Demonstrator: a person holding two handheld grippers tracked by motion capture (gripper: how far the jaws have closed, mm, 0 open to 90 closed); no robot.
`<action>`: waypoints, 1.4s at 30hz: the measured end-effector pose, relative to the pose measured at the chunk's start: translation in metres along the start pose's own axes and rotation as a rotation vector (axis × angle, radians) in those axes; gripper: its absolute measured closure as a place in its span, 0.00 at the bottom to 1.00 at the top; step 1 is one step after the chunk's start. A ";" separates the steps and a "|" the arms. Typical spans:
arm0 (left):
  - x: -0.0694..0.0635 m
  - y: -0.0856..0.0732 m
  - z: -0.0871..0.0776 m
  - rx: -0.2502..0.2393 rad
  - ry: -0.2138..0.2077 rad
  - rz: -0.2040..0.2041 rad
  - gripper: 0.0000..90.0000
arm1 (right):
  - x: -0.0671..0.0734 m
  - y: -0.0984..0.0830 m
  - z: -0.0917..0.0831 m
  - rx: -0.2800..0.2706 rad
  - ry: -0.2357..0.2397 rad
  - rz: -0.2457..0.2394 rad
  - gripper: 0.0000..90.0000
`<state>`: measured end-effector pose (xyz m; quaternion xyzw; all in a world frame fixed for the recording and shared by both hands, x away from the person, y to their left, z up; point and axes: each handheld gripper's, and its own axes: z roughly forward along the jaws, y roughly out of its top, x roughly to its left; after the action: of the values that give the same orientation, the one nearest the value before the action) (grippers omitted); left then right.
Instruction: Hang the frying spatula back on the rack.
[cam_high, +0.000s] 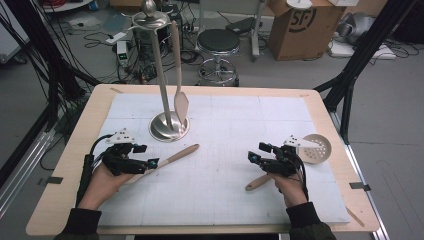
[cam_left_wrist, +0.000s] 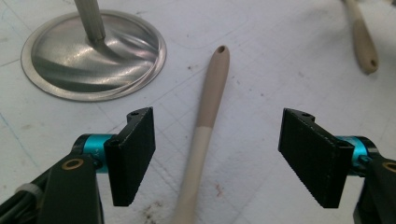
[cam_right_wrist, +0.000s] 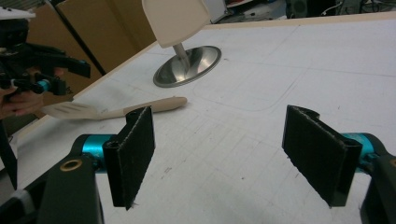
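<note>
High view: left tool (cam_high: 153, 163) over slotted spatula (cam_high: 167, 159) lying near steel stand base (cam_high: 169, 126); jaws wide, handle between, ungripped. Right tool (cam_high: 251, 157) open, empty, farther from base. Step: reaching to grasp. Next: lower, close on handle.

The worktop (cam_high: 65, 165) is seen from above and behind by the high view, facing forward and down. It is skimmed closely by the left gripper view, aimed along a beige handle (cam_left_wrist: 205, 126). The steel stand base (cam_right_wrist: 189, 65) and this handle are shared with the low right gripper view.
</note>
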<state>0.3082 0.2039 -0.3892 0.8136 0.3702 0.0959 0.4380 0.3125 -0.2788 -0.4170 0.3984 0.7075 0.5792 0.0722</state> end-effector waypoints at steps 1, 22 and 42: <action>0.003 0.002 0.001 0.012 -0.011 -0.003 0.32 | 0.000 0.000 0.000 -0.002 0.000 0.000 0.28; 0.017 0.001 0.031 0.290 -0.080 0.025 0.58 | 0.000 0.000 0.001 -0.001 -0.011 -0.009 0.28; 0.005 0.000 0.055 0.501 0.017 0.159 0.66 | 0.001 -0.001 0.001 0.001 -0.012 -0.002 0.29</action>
<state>0.3377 0.1722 -0.4227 0.9224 0.3207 0.0422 0.2111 0.3115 -0.2774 -0.4178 0.4011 0.7078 0.5763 0.0770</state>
